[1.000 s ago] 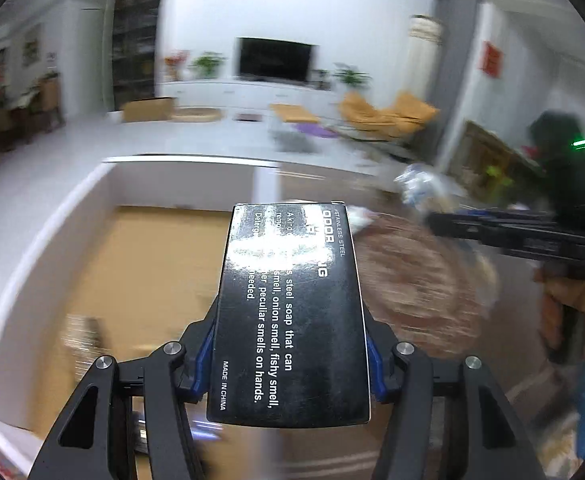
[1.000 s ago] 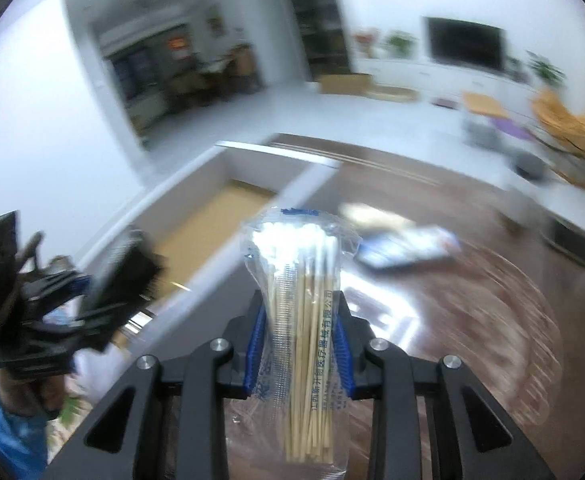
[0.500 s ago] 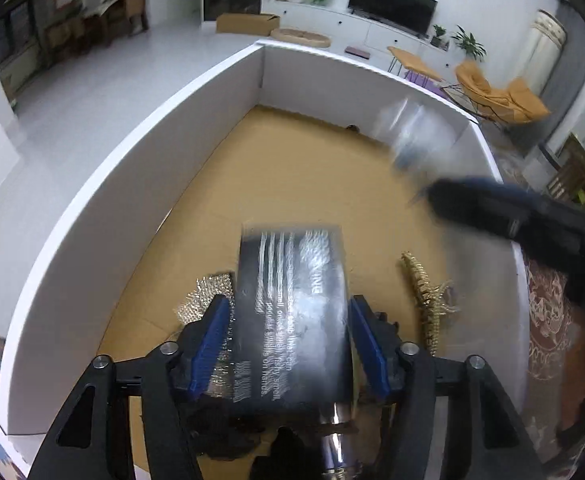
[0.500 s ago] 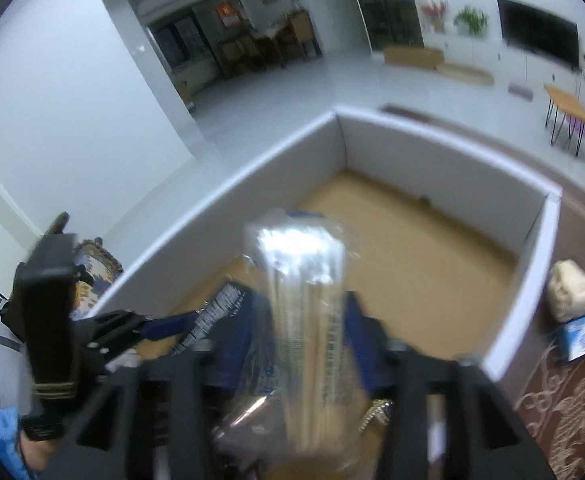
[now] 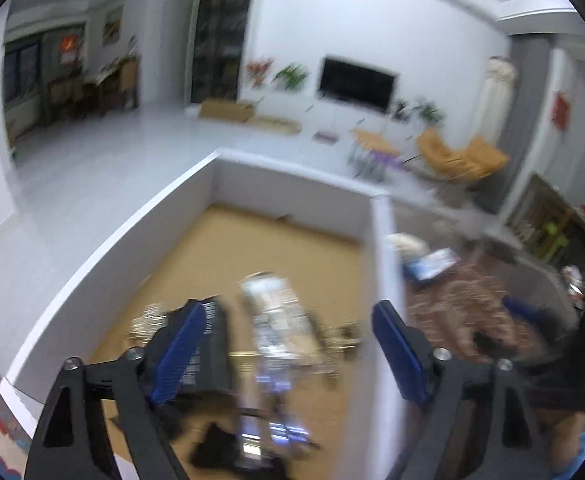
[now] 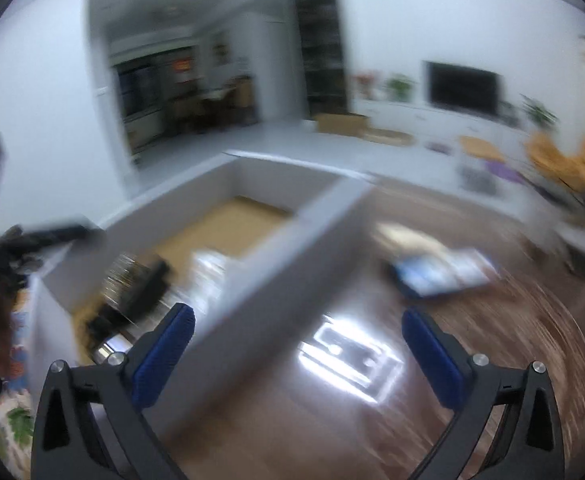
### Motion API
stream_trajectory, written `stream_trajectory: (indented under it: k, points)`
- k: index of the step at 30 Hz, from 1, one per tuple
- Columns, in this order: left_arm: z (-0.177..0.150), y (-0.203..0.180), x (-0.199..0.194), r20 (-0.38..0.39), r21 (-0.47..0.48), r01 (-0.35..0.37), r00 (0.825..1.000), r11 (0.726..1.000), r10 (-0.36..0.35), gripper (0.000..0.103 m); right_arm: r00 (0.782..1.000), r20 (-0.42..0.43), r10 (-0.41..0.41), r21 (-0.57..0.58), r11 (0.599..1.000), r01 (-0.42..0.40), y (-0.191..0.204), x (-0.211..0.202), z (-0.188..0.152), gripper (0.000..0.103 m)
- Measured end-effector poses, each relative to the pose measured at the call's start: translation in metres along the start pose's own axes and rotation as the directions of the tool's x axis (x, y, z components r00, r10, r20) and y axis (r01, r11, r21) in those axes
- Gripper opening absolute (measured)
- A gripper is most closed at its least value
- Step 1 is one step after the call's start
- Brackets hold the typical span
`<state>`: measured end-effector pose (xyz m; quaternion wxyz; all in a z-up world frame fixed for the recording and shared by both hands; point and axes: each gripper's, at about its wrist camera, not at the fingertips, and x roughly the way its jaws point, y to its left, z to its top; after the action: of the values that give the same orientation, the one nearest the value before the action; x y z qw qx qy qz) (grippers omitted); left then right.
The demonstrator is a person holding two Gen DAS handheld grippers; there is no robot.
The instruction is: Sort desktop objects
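Desktop objects now lie inside the white box (image 5: 284,184): the black carton (image 5: 208,352) and the bag of cotton swabs (image 5: 276,320), each clamped in a gripper a second ago, rest side by side on its brown floor. Both the left gripper (image 5: 288,344) and right gripper (image 6: 298,344) have fingers opening wide with nothing between them. With that pair delivered, a blue-and-white packet (image 6: 440,272) waits on the wooden surface (image 6: 492,340) beside the box, judged next for sorting.

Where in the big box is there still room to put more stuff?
The far half of the box, up to its back wall, shows bare brown floor. The near end is crowded: black box, clear packet and shiny bits.
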<state>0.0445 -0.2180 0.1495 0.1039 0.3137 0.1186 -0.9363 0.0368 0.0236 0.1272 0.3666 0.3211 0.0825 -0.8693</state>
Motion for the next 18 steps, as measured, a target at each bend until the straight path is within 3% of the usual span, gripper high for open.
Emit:
stream_trajectory:
  k: [2,5,7,9,14,18]
  points:
    - [-0.001,-0.031,-0.011,0.035,0.032,0.051,0.998,0.998,-0.052,0.097,0.995,-0.05,-0.091,0.023,0.995,0.092,-0.037,-0.003,-0.027,0.103]
    - [-0.015,-0.083,-0.035,0.065,0.111,0.142,0.987,0.984,-0.15,0.103,0.963,-0.148,-0.225,0.033,0.972,0.232,-0.095,-0.016,-0.082,0.103]
    - [-0.027,-0.117,-0.039,0.043,0.162,0.203,0.976,0.966,-0.212,0.103,0.948,-0.175,-0.265,0.04,0.96,0.276,-0.122,-0.031,-0.098,0.103]
    - [-0.043,-0.15,-0.029,-0.028,0.205,0.257,0.966,0.944,-0.257,0.103,0.939,-0.199,-0.281,0.061,0.953,0.298,-0.151,-0.044,-0.11,0.103]
    - [-0.088,-0.209,0.04,-0.194,0.251,0.298,0.947,0.921,-0.254,0.103,0.93,-0.247,-0.273,0.156,0.936,0.316,-0.196,-0.06,-0.127,0.103]
    - [-0.114,-0.227,0.086,-0.242,0.281,0.263,0.95,0.923,-0.197,0.103,0.912,-0.288,-0.292,0.154,0.926,0.345,-0.211,-0.048,-0.13,0.103]
